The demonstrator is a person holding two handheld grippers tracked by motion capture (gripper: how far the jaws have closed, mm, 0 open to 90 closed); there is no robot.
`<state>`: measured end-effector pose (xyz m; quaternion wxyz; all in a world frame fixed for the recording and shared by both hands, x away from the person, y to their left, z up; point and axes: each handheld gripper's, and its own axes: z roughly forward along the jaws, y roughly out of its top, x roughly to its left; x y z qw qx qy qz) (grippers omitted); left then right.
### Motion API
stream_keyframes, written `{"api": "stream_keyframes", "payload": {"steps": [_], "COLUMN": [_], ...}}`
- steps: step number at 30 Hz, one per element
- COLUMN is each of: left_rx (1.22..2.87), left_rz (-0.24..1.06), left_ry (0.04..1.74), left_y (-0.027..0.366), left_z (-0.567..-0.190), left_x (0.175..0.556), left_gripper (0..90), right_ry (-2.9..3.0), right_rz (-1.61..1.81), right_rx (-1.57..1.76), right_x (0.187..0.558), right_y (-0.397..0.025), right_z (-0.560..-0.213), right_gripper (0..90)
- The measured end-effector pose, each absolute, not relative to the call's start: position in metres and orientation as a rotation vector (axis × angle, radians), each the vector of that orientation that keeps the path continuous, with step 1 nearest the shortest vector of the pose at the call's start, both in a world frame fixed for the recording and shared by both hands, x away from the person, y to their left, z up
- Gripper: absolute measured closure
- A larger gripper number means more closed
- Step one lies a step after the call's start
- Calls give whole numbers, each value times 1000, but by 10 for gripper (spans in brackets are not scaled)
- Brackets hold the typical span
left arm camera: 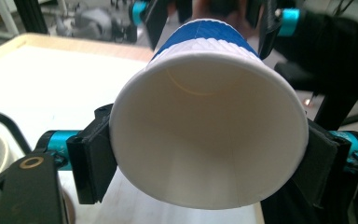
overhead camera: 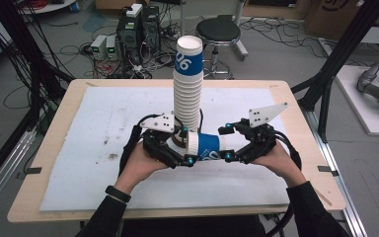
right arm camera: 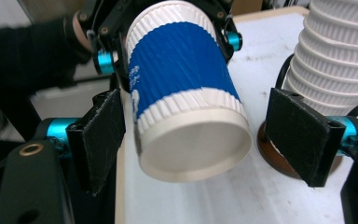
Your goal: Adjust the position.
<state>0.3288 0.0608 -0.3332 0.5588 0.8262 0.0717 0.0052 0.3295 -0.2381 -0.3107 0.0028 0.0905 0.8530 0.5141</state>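
While we work at the counter (overhead camera: 54, 148), its wooden top carries a white mat (overhead camera: 103, 128) that covers most of the surface. Near the middle of the mat we see a tall stack of paper cups (overhead camera: 188, 84), upright, with white ribbed walls and a blue band on the topmost cup. In the right tool view the stack stands on a brown round base (right arm camera: 275, 156).

Just in front of the stack, we hold a single paper cup (overhead camera: 208, 146) on its side between the two tools, raised above the mat. Its rim end faces our left tool (overhead camera: 177, 148) and its closed bottom end faces our right tool (overhead camera: 234, 143).

In the left tool view, the left tool (left arm camera: 205, 158) is clamped on the cup (left arm camera: 209, 116) at the rim, with one black pad pressed on each side of the open mouth.

In the right tool view, the right tool (right arm camera: 200, 140) stands apart around the bottom end of the cup (right arm camera: 186, 93): one pad lies touching or just beside the cup wall, and the other pad is clearly separated from it.
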Motion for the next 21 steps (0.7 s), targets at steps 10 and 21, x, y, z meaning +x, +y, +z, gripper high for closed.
{"api": "stream_keyframes", "payload": {"steps": [10,21], "left_rx": [2044,2062], "left_rz": [29,25], "left_ry": [154,136], "left_y": [56,53], "left_z": [-331,-330], "left_x": [327,325], "left_gripper": [205,205], "right_ry": [2745,2801], "right_rz": [1406,1313], "right_rx": [211,164], "right_x": [325,324], "right_y": [-224,-213], "right_z": [-316,-325], "right_gripper": [206,270]}}
